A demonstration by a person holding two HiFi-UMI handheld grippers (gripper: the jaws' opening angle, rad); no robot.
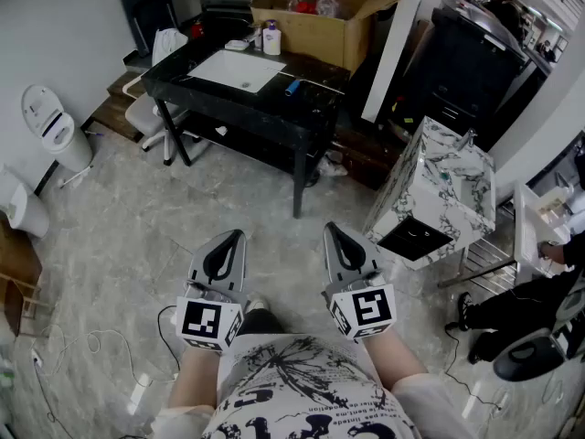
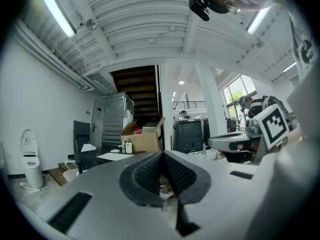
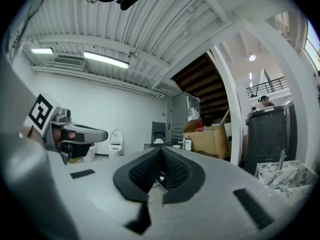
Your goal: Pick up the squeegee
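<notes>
A small blue-handled tool [image 1: 291, 87], possibly the squeegee, lies on the black table [image 1: 265, 108] next to a white inset basin [image 1: 238, 69], far ahead of me. Both grippers are held level close to my body, well short of the table. My left gripper [image 1: 234, 237] is shut with nothing in it; in the left gripper view its pads [image 2: 150, 174] meet at the tip. My right gripper [image 1: 331, 230] is also shut and empty, and its pads [image 3: 172, 169] close together in the right gripper view.
A cardboard box [image 1: 320, 16] and bottles [image 1: 270, 37] stand at the table's back. A marble vanity unit [image 1: 434, 190] stands to the right and toilets [image 1: 55, 131] to the left. A white chair [image 1: 151, 108] is by the table. Cables [image 1: 101, 346] trail on the floor. A person [image 1: 535, 305] sits at far right.
</notes>
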